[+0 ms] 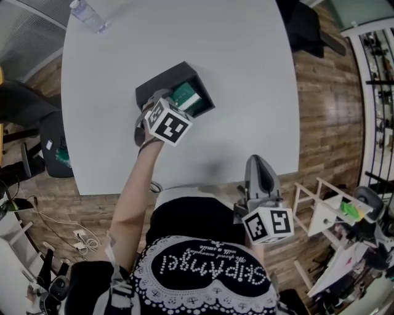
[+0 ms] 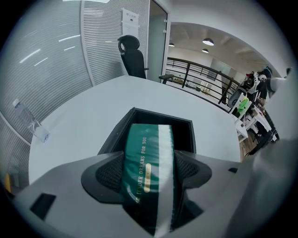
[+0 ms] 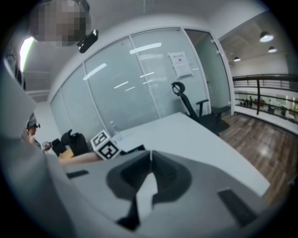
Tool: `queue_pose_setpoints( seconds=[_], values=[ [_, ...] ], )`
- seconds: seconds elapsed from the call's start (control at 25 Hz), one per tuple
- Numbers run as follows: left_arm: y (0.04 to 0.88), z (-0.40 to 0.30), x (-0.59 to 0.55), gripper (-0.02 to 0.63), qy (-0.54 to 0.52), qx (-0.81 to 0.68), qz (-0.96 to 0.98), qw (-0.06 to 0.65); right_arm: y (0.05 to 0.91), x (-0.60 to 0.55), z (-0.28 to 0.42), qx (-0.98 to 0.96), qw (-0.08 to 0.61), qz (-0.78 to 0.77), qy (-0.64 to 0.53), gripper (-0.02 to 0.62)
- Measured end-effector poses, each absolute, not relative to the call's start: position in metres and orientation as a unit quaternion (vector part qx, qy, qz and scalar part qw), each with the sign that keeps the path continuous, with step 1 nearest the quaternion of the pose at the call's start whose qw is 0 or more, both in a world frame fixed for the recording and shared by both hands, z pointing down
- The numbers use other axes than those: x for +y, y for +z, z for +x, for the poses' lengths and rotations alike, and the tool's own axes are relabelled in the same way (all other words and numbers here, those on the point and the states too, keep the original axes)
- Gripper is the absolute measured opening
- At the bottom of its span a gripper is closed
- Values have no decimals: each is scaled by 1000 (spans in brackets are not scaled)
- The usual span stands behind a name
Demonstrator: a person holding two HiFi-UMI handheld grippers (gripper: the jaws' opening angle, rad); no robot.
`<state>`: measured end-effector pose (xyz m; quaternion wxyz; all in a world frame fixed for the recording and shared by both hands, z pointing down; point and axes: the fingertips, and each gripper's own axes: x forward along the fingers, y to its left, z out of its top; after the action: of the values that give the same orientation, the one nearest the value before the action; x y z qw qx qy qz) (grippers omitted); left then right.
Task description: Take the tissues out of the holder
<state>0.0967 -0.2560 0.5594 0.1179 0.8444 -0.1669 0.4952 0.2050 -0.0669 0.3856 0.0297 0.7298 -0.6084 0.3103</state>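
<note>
A black box-shaped holder (image 1: 161,85) (image 2: 181,128) lies open on the grey table. A green tissue pack (image 1: 186,98) (image 2: 148,162) with a white stripe sticks out of it. My left gripper (image 1: 161,109) (image 2: 148,173) is at the holder's near side, shut on the pack with one pad on each side. My right gripper (image 1: 258,173) (image 3: 149,160) hangs over the table's near edge, away from the holder, shut with nothing between its jaws.
A clear plastic bottle (image 1: 87,15) (image 2: 33,124) stands at the table's far left. The table (image 1: 246,74) is round-edged. Office chairs (image 2: 133,58) stand beyond it; a dark chair (image 1: 55,144) is at the left, racks and clutter (image 1: 351,215) at the right.
</note>
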Motion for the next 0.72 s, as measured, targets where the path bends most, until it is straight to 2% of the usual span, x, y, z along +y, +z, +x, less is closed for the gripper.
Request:
queue_pose_setpoints(
  seconds=[0.72],
  values=[
    [562,94,-260,342,494,-163,847,111,383,-64,204,-607,30,736,299,34]
  ],
)
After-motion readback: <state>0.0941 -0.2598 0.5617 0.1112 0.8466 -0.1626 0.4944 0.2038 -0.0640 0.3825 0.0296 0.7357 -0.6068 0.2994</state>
